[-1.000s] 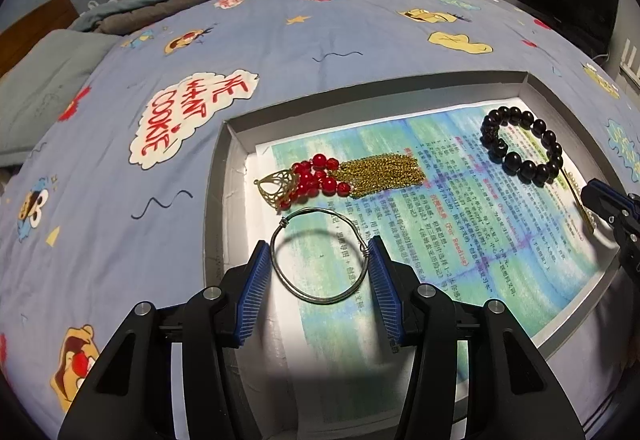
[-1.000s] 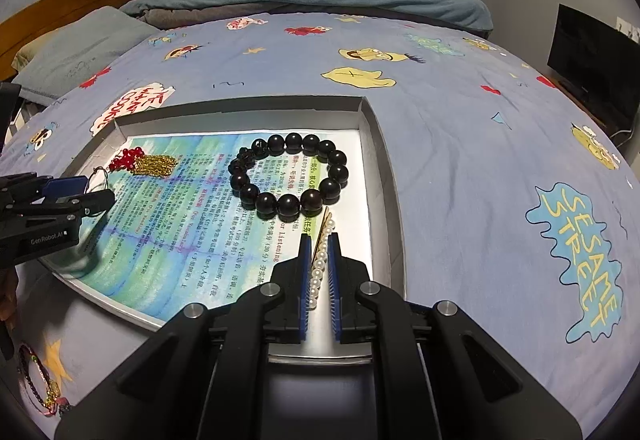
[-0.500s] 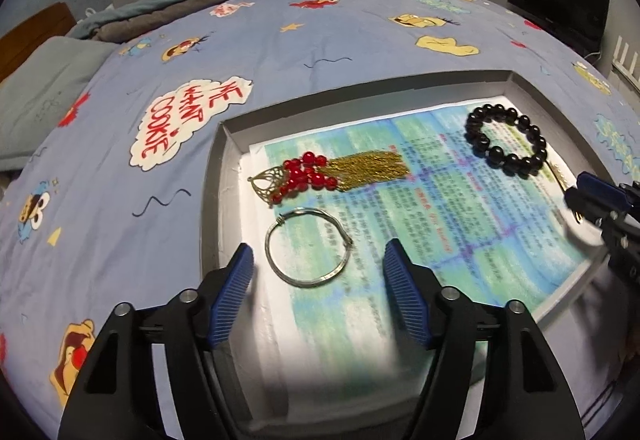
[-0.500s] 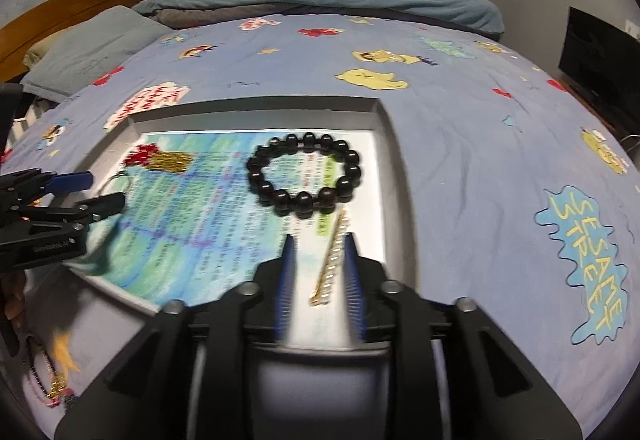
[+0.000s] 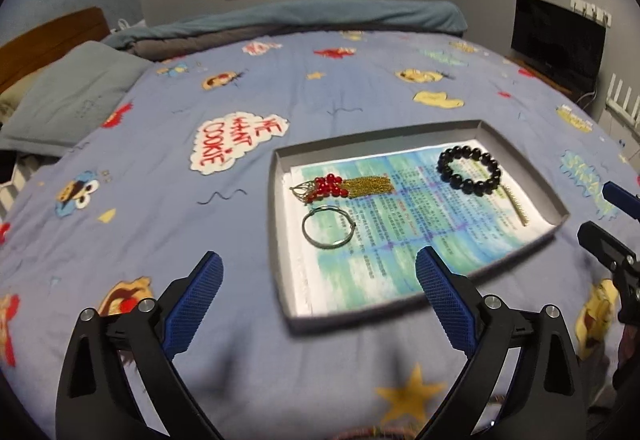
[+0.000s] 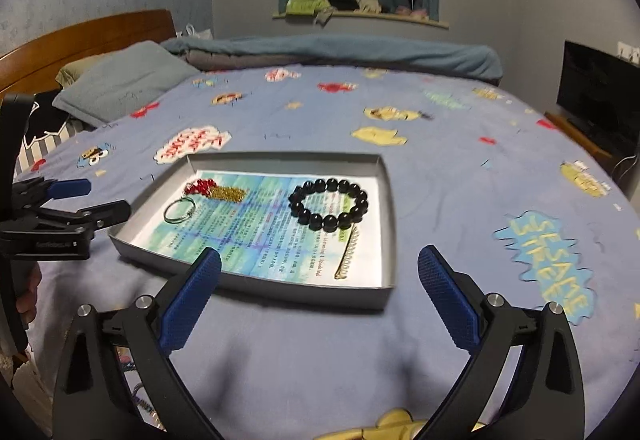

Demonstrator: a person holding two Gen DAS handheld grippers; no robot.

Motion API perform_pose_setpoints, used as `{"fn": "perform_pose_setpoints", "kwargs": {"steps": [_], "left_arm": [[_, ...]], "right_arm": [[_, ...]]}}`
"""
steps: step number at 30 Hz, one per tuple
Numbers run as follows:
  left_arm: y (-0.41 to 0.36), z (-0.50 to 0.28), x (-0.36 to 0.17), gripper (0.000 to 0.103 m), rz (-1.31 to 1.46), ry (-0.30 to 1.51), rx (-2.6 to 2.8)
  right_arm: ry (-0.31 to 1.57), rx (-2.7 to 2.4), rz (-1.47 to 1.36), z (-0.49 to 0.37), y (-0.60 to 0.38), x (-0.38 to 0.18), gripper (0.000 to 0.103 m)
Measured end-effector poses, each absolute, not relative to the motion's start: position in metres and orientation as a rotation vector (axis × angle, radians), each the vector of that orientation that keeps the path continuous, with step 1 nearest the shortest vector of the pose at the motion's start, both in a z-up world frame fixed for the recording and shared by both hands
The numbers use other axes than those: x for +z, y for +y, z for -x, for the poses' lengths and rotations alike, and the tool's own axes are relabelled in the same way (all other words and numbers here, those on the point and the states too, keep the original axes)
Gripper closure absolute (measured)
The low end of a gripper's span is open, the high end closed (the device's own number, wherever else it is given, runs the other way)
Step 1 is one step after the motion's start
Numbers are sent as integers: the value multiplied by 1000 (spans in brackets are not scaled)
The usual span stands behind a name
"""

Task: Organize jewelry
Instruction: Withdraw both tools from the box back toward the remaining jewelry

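A shallow grey tray (image 5: 276, 224) (image 6: 386, 224) lined with printed paper lies on the bed. In it lie a silver wire bangle (image 5: 329, 229) (image 6: 179, 210), a red-bead and gold-tassel piece (image 5: 342, 187) (image 6: 216, 191), a black bead bracelet (image 5: 469, 170) (image 6: 329, 204) and a pearl strand (image 5: 516, 206) (image 6: 347, 254). My left gripper (image 5: 318, 300) is open and empty, above the bedspread near the tray's front left corner. My right gripper (image 6: 319, 298) is open and empty, in front of the tray's near wall. Each gripper shows in the other's view, the right (image 5: 610, 224) and the left (image 6: 88, 200).
The blue cartoon bedspread (image 5: 280, 88) covers the bed. A grey pillow (image 5: 68, 96) and wooden headboard (image 6: 88, 36) are at the far left, a folded blanket (image 6: 340, 52) at the back. A dark screen (image 6: 596, 104) stands right. A beaded item (image 6: 140, 396) lies at the near edge.
Both grippers have opened wide and pulled back and up from the tray. The left let go of the wire bangle, the right let go of the pearl strand; both pieces lie in the tray.
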State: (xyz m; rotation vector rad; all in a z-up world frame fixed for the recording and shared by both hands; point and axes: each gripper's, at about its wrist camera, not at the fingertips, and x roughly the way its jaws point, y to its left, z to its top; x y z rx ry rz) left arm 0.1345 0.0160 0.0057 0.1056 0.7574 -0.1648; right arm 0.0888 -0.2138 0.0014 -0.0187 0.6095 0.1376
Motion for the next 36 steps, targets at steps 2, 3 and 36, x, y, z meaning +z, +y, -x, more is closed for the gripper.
{"fn": "perform_pose_setpoints", "kwargs": {"steps": [2,3,36], "left_arm": [[20,-121,11,7,-100,739,-164],[22,-116,13,6,-99,730,-162],[69,3,-23,5,-95,756,-74]], "right_arm": [[590,133,30,-77,-215,9,6],[584,131,33,-73,-216,12,6],[658,84,8,18,-242,-16,6]]}}
